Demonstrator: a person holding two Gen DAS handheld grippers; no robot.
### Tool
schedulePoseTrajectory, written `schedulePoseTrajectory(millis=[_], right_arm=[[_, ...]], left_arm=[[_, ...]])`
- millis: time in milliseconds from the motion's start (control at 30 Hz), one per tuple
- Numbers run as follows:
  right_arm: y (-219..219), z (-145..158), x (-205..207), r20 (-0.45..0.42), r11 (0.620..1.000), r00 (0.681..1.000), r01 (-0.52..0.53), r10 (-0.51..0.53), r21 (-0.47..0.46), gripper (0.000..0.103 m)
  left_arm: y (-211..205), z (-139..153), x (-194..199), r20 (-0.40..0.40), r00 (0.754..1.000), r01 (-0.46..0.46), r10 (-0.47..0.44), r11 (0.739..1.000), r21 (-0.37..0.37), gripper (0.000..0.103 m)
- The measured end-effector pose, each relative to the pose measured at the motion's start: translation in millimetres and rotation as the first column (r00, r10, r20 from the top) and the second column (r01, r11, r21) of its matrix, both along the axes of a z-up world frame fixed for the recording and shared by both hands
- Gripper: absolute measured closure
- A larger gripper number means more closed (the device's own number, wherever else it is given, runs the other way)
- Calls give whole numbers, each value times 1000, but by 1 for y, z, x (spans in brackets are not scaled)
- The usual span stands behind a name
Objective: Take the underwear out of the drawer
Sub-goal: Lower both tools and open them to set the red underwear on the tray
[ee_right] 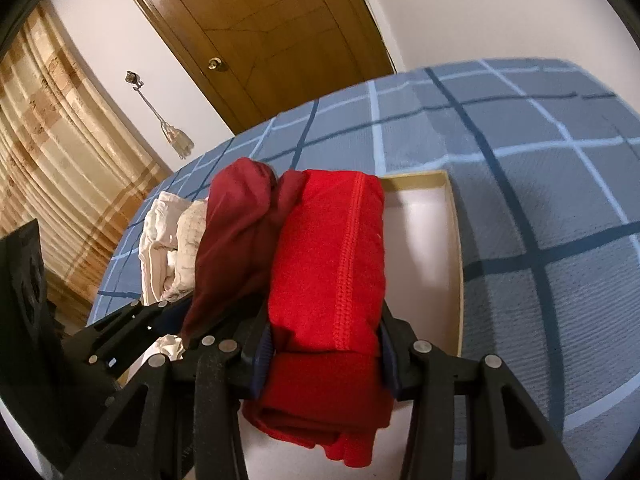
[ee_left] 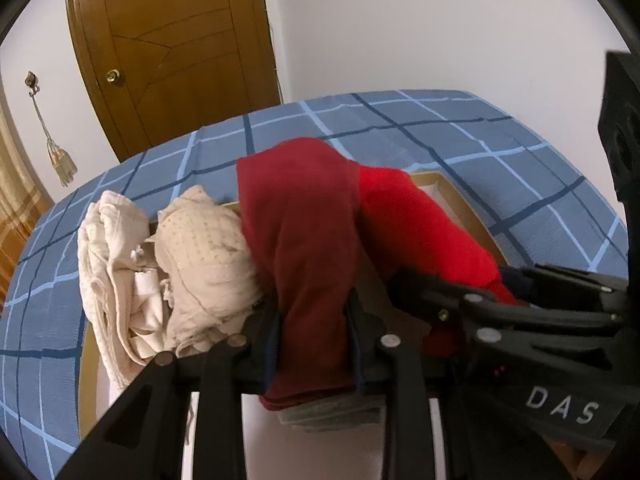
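Left wrist view: the left gripper [ee_left: 314, 344] is pinching a dark red garment [ee_left: 304, 224], with the right gripper [ee_left: 452, 300] crossing in from the right side and a grey folded piece [ee_left: 332, 414] showing beneath the dark red cloth, seen only here.

Right wrist view: the right gripper [ee_right: 326, 356] is clamping a bright red garment [ee_right: 328, 264]; this view alone is showing the raised stitched seam running down its fold, and the curtain [ee_right: 52, 184] hanging at the left.

Left jaws: closing part way on the dark red garment, both pads pressing into its sides, the cloth bulging above and below them.

Right jaws: squeezing the folded bright red garment from both sides, the gap filled with cloth.

Underwear: both red pieces are sitting side by side and touching, held over the drawer [ee_right: 454, 216], whose pale floor is showing bare at the right.

Cream pile: cream garments [ee_left: 192, 264] are lying bunched at the left end of the drawer, just beside the dark red piece.

Setting: the drawer is resting on a blue checked bedspread [ee_right: 540, 168], with a brown door [ee_left: 176, 48] standing behind.
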State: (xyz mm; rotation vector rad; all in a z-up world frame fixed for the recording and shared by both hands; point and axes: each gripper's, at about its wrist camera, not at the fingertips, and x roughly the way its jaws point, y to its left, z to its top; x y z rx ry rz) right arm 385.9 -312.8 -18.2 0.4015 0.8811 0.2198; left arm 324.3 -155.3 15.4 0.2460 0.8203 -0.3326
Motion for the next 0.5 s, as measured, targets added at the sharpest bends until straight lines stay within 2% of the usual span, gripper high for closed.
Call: schedulePoseTrajectory(millis=[67,133,267,367,500], right_arm=[[-1,-4,3,-17,1000,1000,-2,2,10,56],[0,-4,3,-18,1000,1000,-5,5,6,56],[3,-4,4,-25,1000,1000,-12,11,-8,54],[1,-4,6,-34,1000,999,-3,3,-7,54],[-5,-2,4,-19,998,1000,1,0,59,44]], left_arm=[[-3,-2,0,7,1000,-1,1,1000,15,67],[-5,-4,0,10,1000,0,-1,1000,20,57],[-6,-7,-1,9,1000,-4,3,999,38,46],[-5,-7,-1,8,1000,-14,14,999,45,34],[-9,-1,-12,45,999,-13,10,997,79,16]])
